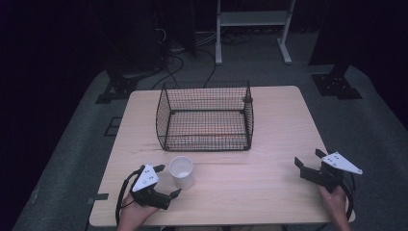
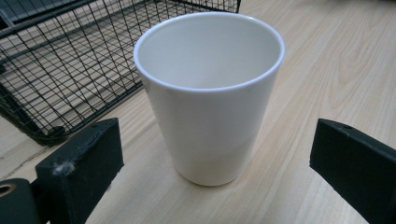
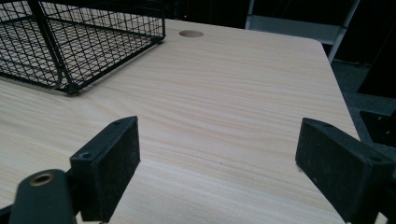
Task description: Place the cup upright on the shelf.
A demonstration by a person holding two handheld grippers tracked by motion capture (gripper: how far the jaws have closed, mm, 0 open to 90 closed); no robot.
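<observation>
A white cup (image 1: 182, 172) stands upright and empty on the wooden table (image 1: 260, 187), just in front of a black wire basket (image 1: 205, 143). My left gripper (image 1: 167, 180) is open at the cup's left, its jaws pointing toward it. In the left gripper view the cup (image 2: 210, 93) stands just ahead of the gap between the two spread jaws, not touched by either, with the left gripper (image 2: 219, 140) low over the table. My right gripper (image 1: 309, 158) is open near the table's right edge with nothing between its jaws, and its own view shows the right gripper (image 3: 219, 149) over bare wood.
The wire basket (image 3: 70, 42) is empty and sits mid-table toward the back. A round cable hole (image 3: 191, 33) lies near the far edge. Beyond the table are a white metal stand (image 1: 252, 21), cables and dark stand bases on a grey floor.
</observation>
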